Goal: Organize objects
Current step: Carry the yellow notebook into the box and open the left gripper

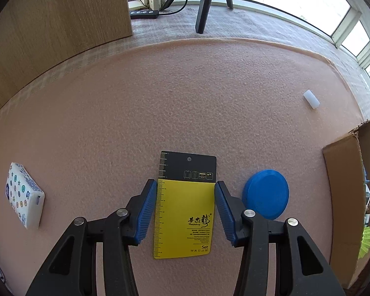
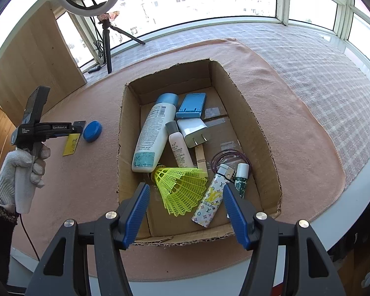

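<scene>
Left of the cardboard box (image 2: 125,133), the left tongs (image 1: 185,206) stood released astride a yellow card (image 1: 183,218) beside a blue lid (image 1: 267,193) on the surface (image 1: 185,98). The box held a bottle (image 2: 154,135), charger (image 2: 192,130) and shuttlecock (image 2: 182,190); the right tongs (image 2: 186,212) hung released above it.

Counter layout, box at right

Card (image 1: 185,204) flat on counter (image 1: 160,98), between left tool (image 1: 185,211) pads; lid (image 1: 266,193) just right; patterned packet (image 1: 24,197) far left; box (image 2: 249,113) holding bottle (image 2: 153,135), shuttlecock (image 2: 182,187), charger (image 2: 192,133).
</scene>
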A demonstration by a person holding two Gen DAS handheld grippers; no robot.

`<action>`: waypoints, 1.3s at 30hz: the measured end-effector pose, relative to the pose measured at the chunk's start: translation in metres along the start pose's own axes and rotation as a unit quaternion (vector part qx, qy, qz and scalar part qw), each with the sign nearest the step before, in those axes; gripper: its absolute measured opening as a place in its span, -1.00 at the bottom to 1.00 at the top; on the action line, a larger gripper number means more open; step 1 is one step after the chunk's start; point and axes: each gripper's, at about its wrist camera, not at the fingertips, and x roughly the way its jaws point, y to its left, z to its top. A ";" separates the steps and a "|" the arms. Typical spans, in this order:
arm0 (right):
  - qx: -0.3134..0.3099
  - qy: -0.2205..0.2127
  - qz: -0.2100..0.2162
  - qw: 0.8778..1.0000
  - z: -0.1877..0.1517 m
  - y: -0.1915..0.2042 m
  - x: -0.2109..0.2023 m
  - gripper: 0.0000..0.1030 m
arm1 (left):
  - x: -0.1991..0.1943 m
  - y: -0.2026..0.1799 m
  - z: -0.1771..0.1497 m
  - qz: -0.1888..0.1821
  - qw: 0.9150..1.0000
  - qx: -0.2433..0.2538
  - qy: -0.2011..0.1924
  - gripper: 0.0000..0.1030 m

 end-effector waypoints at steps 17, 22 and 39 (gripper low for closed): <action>-0.018 -0.017 0.005 1.000 0.001 0.012 -0.012 0.12 | -0.096 -0.068 -0.018 -0.067 0.992 0.066 -0.081 0.00; -0.017 -0.024 0.002 1.000 -0.003 0.011 -0.020 0.12 | -0.115 -0.110 -0.020 -0.094 0.987 0.096 -0.092 0.00; 0.003 -0.033 -0.010 0.999 -0.014 -0.012 -0.032 0.12 | -0.100 -0.262 -0.037 -0.155 0.967 0.196 -0.053 0.00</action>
